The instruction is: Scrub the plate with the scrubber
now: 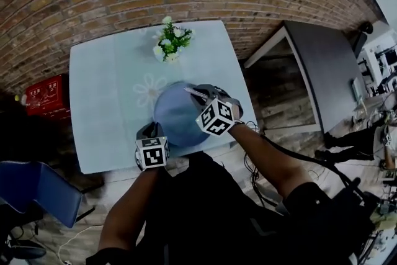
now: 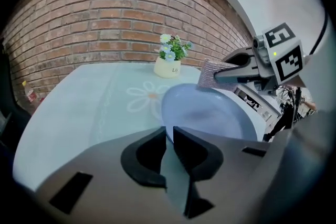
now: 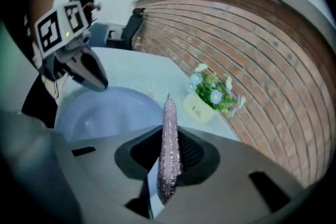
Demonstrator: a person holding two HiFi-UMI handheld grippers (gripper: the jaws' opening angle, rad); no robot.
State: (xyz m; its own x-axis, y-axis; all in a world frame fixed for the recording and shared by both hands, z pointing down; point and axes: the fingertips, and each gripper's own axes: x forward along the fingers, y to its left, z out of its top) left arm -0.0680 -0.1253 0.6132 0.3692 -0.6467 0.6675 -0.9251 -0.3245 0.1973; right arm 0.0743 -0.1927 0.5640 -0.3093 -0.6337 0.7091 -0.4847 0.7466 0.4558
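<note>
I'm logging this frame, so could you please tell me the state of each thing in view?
Left claw: shut on the plate rim.
Right claw: shut on the scrubber.
Plate: held by its near rim.
Scrubber: held at the plate's far rim.
Flower pot: upright on the table, apart from the plate.

Pale blue plate (image 1: 177, 118), glittery silvery scrubber (image 3: 169, 149), mint tablecloth (image 1: 99, 90) with perhaps a daisy print
</note>
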